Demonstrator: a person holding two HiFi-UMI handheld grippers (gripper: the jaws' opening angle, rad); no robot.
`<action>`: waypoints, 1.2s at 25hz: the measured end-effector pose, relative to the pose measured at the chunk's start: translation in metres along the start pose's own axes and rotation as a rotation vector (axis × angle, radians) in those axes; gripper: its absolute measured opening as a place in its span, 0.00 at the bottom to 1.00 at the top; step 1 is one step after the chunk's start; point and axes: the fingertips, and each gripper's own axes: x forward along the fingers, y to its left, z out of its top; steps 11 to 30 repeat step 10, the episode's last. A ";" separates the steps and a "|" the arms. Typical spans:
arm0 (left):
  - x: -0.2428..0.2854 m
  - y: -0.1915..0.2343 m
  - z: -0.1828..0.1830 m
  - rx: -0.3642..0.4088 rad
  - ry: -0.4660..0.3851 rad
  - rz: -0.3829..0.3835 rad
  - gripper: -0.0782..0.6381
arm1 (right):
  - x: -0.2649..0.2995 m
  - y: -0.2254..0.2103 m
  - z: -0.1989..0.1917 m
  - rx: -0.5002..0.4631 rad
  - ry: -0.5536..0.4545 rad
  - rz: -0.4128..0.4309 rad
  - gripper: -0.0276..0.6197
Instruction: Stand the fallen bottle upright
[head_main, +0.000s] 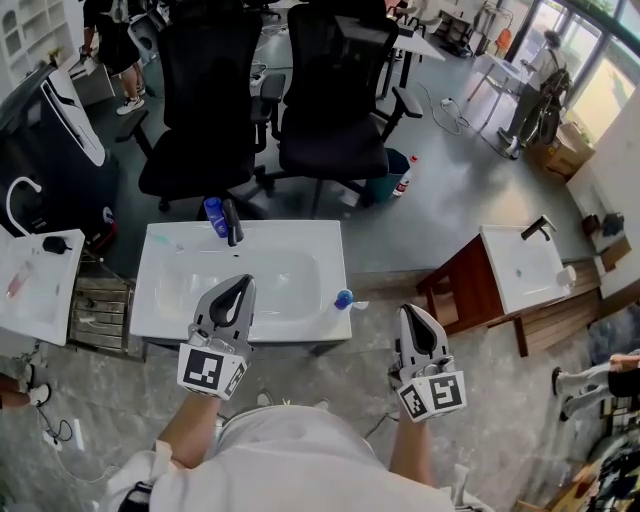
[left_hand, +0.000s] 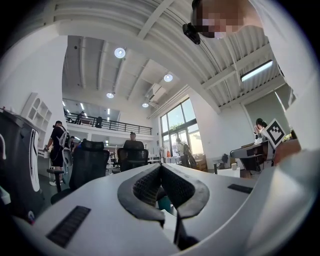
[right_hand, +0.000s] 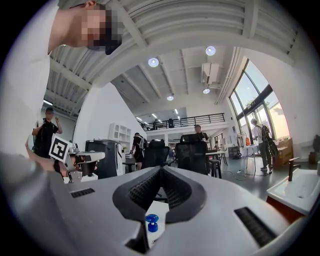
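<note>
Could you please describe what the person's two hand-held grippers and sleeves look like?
The left hand-held gripper and right hand-held gripper match: pale grey tapered bodies with black ribbed jaw pads. Each carries a marker cube printed with black-and-white squares. The person wears a white short-sleeved shirt.

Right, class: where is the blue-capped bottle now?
In the head view it sits on the front right corner of the white sink, left of the right gripper and diagonally across the basin from the black faucet.
</note>
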 end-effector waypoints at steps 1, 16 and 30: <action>0.000 -0.001 0.000 -0.001 0.001 -0.001 0.13 | -0.001 0.000 -0.001 -0.003 0.003 -0.002 0.11; 0.000 -0.007 0.006 0.001 0.002 -0.005 0.13 | -0.004 -0.001 0.006 -0.003 0.000 0.007 0.11; 0.000 -0.007 0.006 0.001 0.002 -0.005 0.13 | -0.004 -0.001 0.006 -0.003 0.000 0.007 0.11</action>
